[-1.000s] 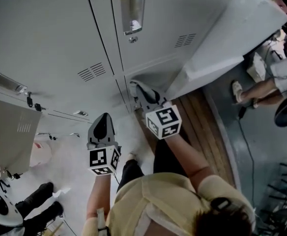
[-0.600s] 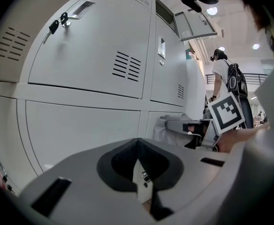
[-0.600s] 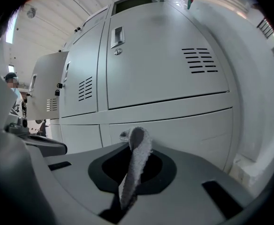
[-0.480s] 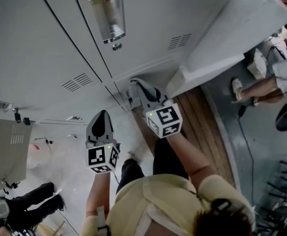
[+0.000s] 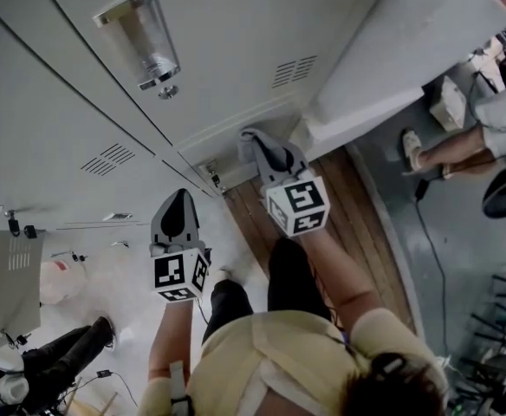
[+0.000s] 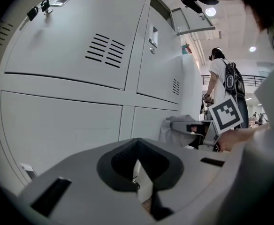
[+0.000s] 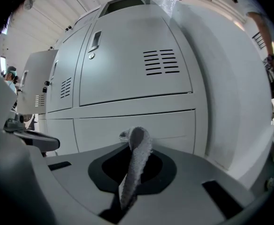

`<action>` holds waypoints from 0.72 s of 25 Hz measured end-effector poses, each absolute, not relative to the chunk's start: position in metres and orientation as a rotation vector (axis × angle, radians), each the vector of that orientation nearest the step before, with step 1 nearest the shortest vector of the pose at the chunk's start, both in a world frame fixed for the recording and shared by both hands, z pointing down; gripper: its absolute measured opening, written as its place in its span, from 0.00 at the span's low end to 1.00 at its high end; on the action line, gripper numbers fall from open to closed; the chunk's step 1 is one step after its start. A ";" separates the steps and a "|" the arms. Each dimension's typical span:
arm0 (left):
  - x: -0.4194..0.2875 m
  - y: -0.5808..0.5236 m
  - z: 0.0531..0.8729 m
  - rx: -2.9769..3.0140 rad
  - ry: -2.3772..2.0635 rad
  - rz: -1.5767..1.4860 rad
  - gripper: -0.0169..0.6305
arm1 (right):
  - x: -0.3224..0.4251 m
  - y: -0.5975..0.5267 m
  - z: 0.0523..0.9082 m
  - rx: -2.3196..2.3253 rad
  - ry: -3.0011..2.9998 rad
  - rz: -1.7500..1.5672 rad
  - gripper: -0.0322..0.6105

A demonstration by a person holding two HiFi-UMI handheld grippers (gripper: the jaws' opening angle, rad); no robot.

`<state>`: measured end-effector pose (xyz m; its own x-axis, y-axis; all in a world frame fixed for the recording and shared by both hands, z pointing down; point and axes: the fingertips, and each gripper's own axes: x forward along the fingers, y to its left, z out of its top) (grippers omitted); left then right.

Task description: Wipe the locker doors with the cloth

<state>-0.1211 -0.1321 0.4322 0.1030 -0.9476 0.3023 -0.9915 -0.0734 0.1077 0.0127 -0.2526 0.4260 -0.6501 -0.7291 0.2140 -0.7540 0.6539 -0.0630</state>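
The grey locker doors (image 5: pixel 236 33) fill the top of the head view. My right gripper (image 5: pixel 266 156) is shut on a grey cloth (image 5: pixel 251 137), and the cloth's end is at the foot of the lockers near a low door's corner. In the right gripper view the cloth (image 7: pixel 136 156) stands up between the shut jaws, in front of the lower door (image 7: pixel 141 123) and below the vented upper door (image 7: pixel 132 64). My left gripper (image 5: pixel 177 206) hangs shut and empty to the left, away from the doors. From the left gripper (image 6: pixel 137 149) I see the cloth (image 6: pixel 173 128) further along the row.
A recessed handle (image 5: pixel 140 33) and a vent (image 5: pixel 294 70) mark the upper door. A wooden floor strip (image 5: pixel 361 224) runs beside the locker's white side panel (image 5: pixel 409 50). A person's legs (image 5: pixel 439 150) and a cable (image 5: pixel 432 250) lie right. Another person's feet (image 5: pixel 62 354) are at bottom left.
The head view has swung, so the lockers slid left. My right gripper with the cloth shifted slightly up and right along the locker's foot. The left gripper barely moved.
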 end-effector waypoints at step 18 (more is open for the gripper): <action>-0.091 -0.153 0.433 2.142 -1.906 0.226 0.01 | 0.102 -0.307 0.431 1.468 -2.562 0.179 0.07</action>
